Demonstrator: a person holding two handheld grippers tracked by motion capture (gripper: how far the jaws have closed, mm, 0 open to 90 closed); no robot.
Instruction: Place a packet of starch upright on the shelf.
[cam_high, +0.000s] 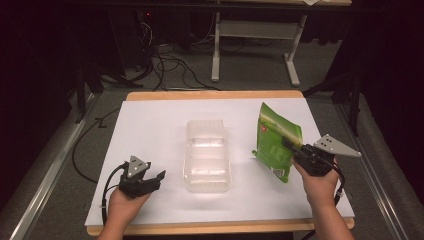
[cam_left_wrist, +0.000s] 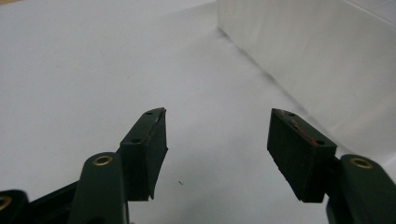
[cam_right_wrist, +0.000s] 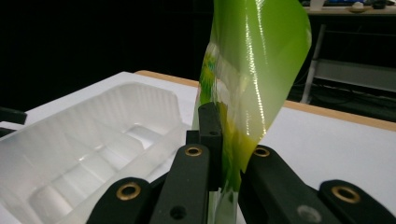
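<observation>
Green bag (cam_high: 276, 141) edge in clamped right claw (cam_high: 290, 145), beside tray (cam_high: 207, 156); left claw (cam_high: 159, 176) apart.

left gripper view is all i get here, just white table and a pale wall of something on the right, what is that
Observer: A clear plastic tray with ribbed compartments, lying mid-table.
Operator: is the other gripper doing anything
Observer: The right gripper is shut on a glossy green snack bag, held upright to the tray's right.
Operator: anything in the tray
Observer: No, its compartments look empty in the right gripper view.
Operator: my jaws near it
Observer: The left gripper sits open, just left of the tray, not touching.
</observation>
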